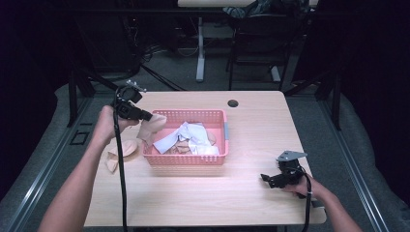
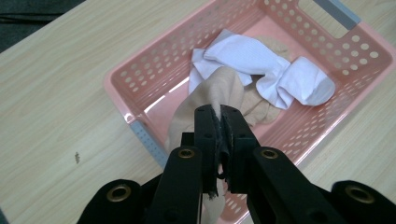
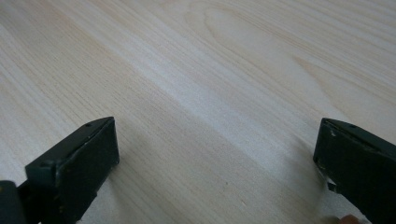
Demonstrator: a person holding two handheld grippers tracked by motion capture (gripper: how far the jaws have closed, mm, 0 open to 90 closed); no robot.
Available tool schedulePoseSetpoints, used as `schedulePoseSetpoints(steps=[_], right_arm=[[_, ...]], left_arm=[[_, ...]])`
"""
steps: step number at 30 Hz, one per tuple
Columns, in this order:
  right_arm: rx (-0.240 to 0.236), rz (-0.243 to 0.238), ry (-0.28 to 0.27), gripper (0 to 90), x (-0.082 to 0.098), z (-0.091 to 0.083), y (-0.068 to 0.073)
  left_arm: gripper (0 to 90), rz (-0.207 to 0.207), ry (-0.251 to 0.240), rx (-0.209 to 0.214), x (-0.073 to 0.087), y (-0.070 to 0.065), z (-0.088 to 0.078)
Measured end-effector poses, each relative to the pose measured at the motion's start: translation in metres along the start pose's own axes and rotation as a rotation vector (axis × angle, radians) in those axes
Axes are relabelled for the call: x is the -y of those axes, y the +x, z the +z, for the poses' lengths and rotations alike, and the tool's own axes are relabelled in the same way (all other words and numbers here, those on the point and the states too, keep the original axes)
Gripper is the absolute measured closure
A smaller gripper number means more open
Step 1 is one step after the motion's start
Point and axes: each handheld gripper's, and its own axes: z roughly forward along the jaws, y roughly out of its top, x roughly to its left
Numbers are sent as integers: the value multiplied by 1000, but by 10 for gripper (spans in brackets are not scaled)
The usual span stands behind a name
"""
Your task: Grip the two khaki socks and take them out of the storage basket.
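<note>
A pink perforated basket (image 1: 186, 158) stands mid-table and holds white socks (image 1: 186, 135) and beige ones. My left gripper (image 1: 147, 116) is shut on a beige sock (image 1: 153, 124) that hangs over the basket's left rim. In the left gripper view the jaws (image 2: 219, 114) pinch that beige sock (image 2: 219, 91) above the basket (image 2: 140, 91), with a white sock (image 2: 280, 77) lying inside. My right gripper (image 1: 265, 178) rests low at the table's right front, open. In the right gripper view its jaws (image 3: 217, 154) stand wide apart over bare wood.
More beige socks (image 1: 123, 149) lie on the table left of the basket. A cable hole (image 1: 233, 103) sits near the table's far edge. Bare wood lies in front of the basket and to its right. Dark floor and desk legs lie beyond.
</note>
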Motion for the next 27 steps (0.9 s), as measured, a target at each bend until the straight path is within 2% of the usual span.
schedulePoseSetpoints(steps=[7,10,11,12,14,16,17,19,20,22,24,25,27], right_arm=[[0,-2,-3,0,0,0,0],[0,-2,-3,0,0,0,0],[0,-2,-3,0,0,0,0],[0,-1,-3,0,0,0,0],[-1,-2,-3,0,0,0,0],[-1,-2,-3,0,0,0,0],[-1,-2,-3,0,0,0,0],[3,0,-3,0,0,0,0],[3,0,-3,0,0,0,0],[3,-2,-2,0,0,0,0],[4,-1,-2,0,0,0,1],[2,3,-7,0,0,1,1],[-1,3,-8,0,0,1,1]], left_arm=[[856,-29,-26,-37,9,11,-22],[856,-56,-42,-59,18,20,-35],[856,-56,-42,-59,18,20,-35],[856,-78,-34,-65,23,25,-41],[856,-74,-27,-77,24,28,-45],[856,-84,-16,-97,26,33,-54],[856,-107,-7,-126,31,38,-61],[856,-119,-5,-148,37,42,-67],[856,-119,-5,-148,37,42,-67],[856,-154,8,-185,45,52,-70],[856,-181,18,-187,51,60,-69],[856,-185,26,-209,53,63,-69],[856,-198,19,-214,56,66,-68]])
